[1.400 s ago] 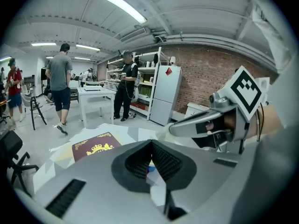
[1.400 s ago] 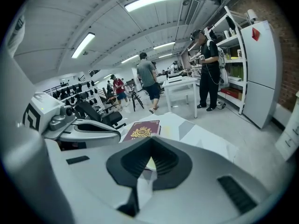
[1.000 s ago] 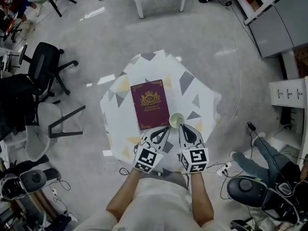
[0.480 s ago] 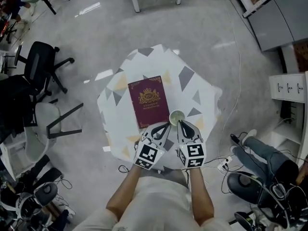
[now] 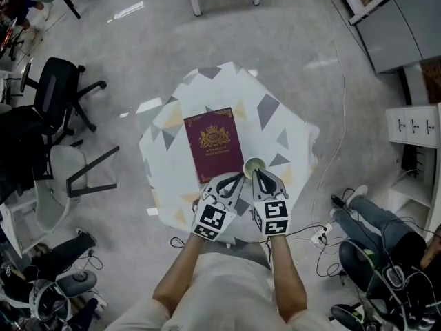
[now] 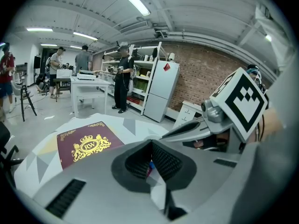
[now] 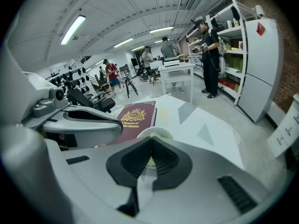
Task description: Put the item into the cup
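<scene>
My left gripper has its jaws pinched together on the item, a small thing of which I can make out only a sliver of blue and red between the pads. In the head view these jaws point toward 1 o'clock and end just at the cup's 8 o'clock side, over the near right corner of the book.

My right gripper has its jaws fully closed with nothing in them. Its tips sit at the cup's 6 o'clock edge; past them in the right gripper view I see only the pale rim.

The cup stands upright on the patterned desk, just beside the maroon book, at 4 o'clock from the book's middle. The two grippers lie side by side, close together, at the desk's 6 o'clock edge.
</scene>
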The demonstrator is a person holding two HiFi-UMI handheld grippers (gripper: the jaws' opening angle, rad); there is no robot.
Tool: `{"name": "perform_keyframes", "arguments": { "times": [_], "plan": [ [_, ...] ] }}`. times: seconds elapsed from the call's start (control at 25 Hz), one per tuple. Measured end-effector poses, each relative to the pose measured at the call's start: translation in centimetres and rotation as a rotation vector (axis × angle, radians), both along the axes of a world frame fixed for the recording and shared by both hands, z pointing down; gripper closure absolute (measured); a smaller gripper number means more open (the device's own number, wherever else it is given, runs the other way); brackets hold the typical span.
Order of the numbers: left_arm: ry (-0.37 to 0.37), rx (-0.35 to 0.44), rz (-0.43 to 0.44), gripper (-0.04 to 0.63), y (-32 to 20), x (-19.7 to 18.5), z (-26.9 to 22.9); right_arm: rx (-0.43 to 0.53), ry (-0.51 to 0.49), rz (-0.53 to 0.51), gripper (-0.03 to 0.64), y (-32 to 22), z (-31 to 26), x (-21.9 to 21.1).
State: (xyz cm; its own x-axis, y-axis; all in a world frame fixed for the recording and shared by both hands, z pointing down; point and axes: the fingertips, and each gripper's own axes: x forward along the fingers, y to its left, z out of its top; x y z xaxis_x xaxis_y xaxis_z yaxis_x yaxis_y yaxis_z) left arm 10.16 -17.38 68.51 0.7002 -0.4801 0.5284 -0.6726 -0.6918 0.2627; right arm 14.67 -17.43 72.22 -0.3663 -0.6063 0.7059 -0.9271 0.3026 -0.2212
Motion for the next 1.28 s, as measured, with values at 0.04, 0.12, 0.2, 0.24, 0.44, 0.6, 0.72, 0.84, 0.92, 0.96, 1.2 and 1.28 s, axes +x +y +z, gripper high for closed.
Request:
{"name": "perform_keyframes", "arguments": {
  "times": [0.04, 0.12, 0.2, 0.24, 0.44, 0.6, 0.72, 0.84, 0.92, 0.96, 1.2, 1.28],
  "plan": [
    [-0.001, 0.001, -0.001, 0.583, -0.1, 0.0, 0.0, -0.002, 0.004, -0.001, 0.609, 0.0, 0.1, 0.0],
    [0.000, 0.002, -0.005, 0.583, -0.1, -0.1, 0.0, -0.009, 0.014, -0.004, 0.609, 0.0, 0.4, -0.1],
    [0.000, 0.002, -0.006, 0.583, -0.2, -0.2, 0.0, -0.020, 0.025, -0.010, 0.608, 0.1, 0.6, -0.1],
    [-0.001, 0.002, -0.006, 0.583, -0.2, -0.2, 0.0, -0.022, 0.028, -0.012, 0.607, 0.1, 0.7, -0.1],
    [-0.002, 0.005, -0.004, 0.583, 0.0, -0.2, -0.2, -0.026, 0.038, -0.017, 0.607, 0.0, 0.9, -0.3],
    [-0.002, 0.009, -0.003, 0.583, 0.1, -0.3, -0.4, -0.031, 0.055, -0.025, 0.606, -0.1, 1.1, -0.4],
    [-0.004, 0.014, -0.005, 0.583, 0.1, -0.5, -0.6, -0.031, 0.063, -0.028, 0.602, -0.1, 1.1, -0.5],
    [-0.004, 0.017, -0.007, 0.583, 0.2, -0.7, -0.8, -0.027, 0.070, -0.033, 0.593, -0.3, 1.0, -0.6],
    [-0.005, 0.019, -0.009, 0.583, 0.2, -0.8, -0.9, -0.025, 0.074, -0.038, 0.582, -0.3, 0.9, -0.7],
    [-0.005, 0.021, -0.010, 0.583, 0.3, -0.8, -0.9, -0.024, 0.077, -0.041, 0.576, -0.3, 0.9, -0.8],
    [-0.003, 0.035, -0.017, 0.583, 0.6, -1.3, -1.6, -0.011, 0.091, -0.044, 0.545, 0.1, 0.4, -0.8],
    [-0.002, 0.043, -0.019, 0.583, 0.6, -1.5, -2.0, 0.001, 0.092, -0.042, 0.540, 0.1, -0.1, -0.8]
  ]
}}
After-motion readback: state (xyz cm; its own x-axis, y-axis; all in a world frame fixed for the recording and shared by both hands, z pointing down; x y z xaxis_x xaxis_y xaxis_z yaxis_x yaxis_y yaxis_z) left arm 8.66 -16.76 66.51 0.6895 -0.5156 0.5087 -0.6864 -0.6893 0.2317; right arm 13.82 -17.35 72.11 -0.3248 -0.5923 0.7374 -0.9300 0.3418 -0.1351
